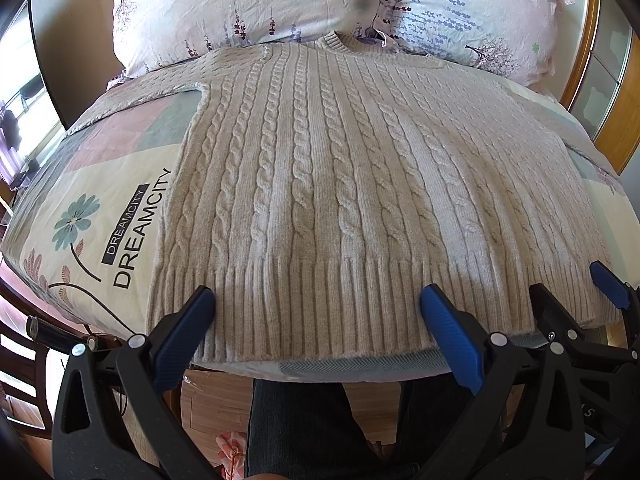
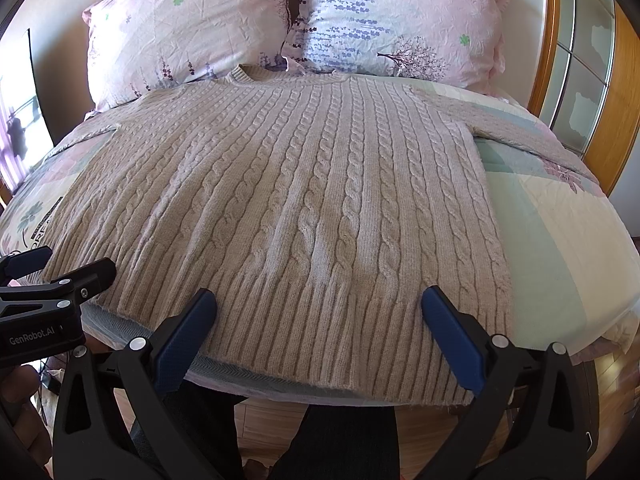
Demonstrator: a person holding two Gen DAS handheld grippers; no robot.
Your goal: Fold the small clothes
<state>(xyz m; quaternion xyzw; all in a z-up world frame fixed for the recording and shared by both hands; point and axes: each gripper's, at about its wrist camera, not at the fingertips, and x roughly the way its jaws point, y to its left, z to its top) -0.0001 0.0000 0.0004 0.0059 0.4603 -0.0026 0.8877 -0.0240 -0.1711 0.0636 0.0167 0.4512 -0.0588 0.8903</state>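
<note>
A beige cable-knit sweater (image 1: 340, 168) lies flat on the bed, collar toward the pillows, ribbed hem at the near edge; it also shows in the right wrist view (image 2: 304, 200). Its sleeves spread out to both sides. My left gripper (image 1: 316, 300) is open, its jaws wide apart just above the left part of the hem. My right gripper (image 2: 318, 300) is open above the right part of the hem. The right gripper also shows at the right edge of the left wrist view (image 1: 576, 284), and the left gripper at the left edge of the right wrist view (image 2: 68, 268).
The bed has a patterned quilt (image 1: 100, 208) with DREAMCITY lettering. Two floral pillows (image 2: 192, 28) lean at the head. A wooden headboard frame (image 2: 624, 100) stands at right. The person's legs (image 1: 300, 432) and the wooden floor are below the bed's near edge.
</note>
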